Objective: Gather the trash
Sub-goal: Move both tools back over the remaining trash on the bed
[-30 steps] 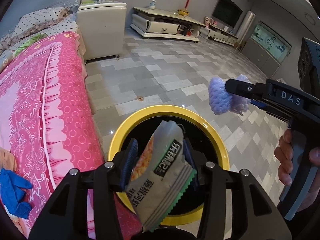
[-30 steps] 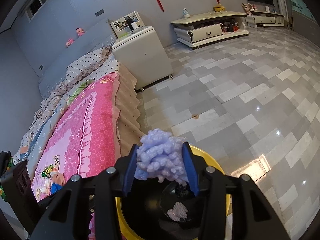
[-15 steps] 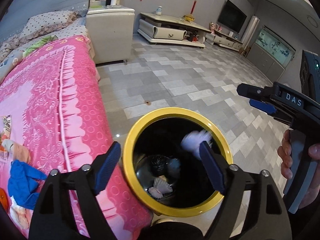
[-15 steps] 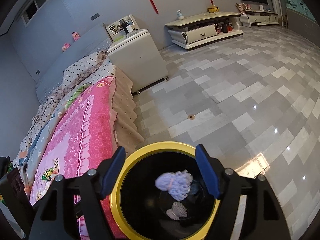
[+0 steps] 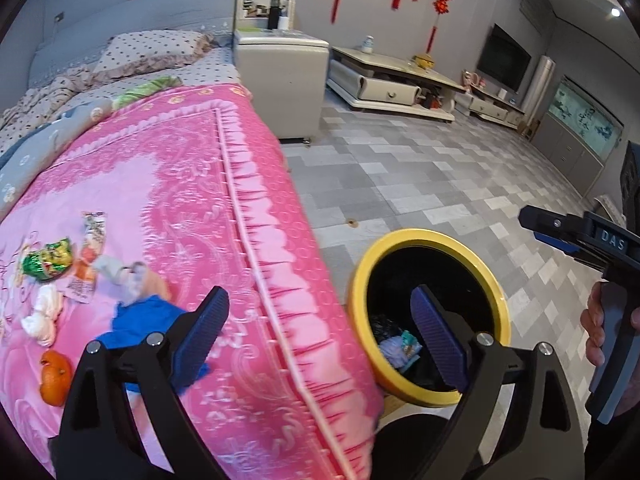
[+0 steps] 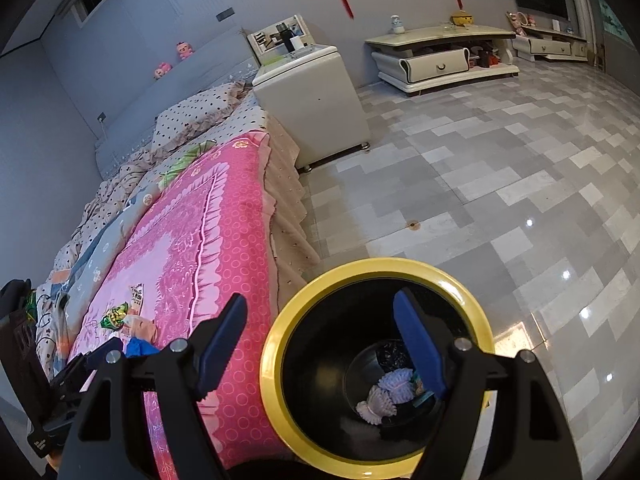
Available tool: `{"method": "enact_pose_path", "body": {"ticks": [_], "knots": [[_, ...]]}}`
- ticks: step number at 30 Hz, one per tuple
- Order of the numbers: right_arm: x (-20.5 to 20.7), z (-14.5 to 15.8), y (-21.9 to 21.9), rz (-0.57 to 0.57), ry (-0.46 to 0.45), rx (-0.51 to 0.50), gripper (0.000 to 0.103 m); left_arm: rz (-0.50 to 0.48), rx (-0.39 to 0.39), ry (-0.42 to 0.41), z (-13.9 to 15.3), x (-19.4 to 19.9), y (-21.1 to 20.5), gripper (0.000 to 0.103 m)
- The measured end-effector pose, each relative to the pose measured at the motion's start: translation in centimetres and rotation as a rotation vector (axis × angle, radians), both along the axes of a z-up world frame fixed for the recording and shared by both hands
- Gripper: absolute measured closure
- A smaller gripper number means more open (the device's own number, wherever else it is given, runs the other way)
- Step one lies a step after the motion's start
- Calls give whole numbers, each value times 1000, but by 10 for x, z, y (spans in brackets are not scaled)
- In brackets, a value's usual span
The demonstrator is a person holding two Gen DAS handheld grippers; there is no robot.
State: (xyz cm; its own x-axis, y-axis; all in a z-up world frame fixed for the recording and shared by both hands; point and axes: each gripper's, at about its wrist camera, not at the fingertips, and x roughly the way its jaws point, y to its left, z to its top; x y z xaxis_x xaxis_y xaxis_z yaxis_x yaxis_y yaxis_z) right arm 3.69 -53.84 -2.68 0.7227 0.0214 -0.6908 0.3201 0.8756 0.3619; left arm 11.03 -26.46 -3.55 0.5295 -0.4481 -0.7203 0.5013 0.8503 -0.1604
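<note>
A black bin with a yellow rim [image 5: 404, 238] [image 6: 340, 276] stands on the floor beside the bed. Purple foam netting [image 6: 394, 384] and a snack packet [image 5: 410, 344] lie inside it. My left gripper [image 5: 320, 336] is open and empty, straddling the bed edge and the bin. My right gripper [image 6: 320, 340] is open and empty above the bin; it also shows in the left wrist view [image 5: 560, 228]. On the pink bedspread [image 5: 180, 184] lie a green wrapper [image 5: 48, 260], a flat snack packet [image 5: 90, 252], white crumpled paper [image 5: 42, 314], a blue cloth [image 5: 140, 320] and an orange [image 5: 54, 378].
A white cabinet [image 5: 280, 80] stands at the bed's far end. A low TV stand [image 5: 392, 88] lines the far wall. Grey tiled floor [image 6: 500, 184] spreads to the right of the bin. Pillows and bedding [image 5: 152, 48] lie at the head of the bed.
Both grippers opened and dropped their loads: the snack packet and the purple foam fell into the bin. The left gripper then swung left toward the bed.
</note>
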Motion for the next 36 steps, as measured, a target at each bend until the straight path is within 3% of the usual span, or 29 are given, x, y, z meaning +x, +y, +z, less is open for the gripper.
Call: {"method": "enact_pose_path", "body": {"ticks": [21,36], "knots": [[54,13,132,275,2,-40,31,272,57,0,-8,31,172,15],[86,-5,214,439,56,-76,31,364,78,54,-40,37,241,15]]}}
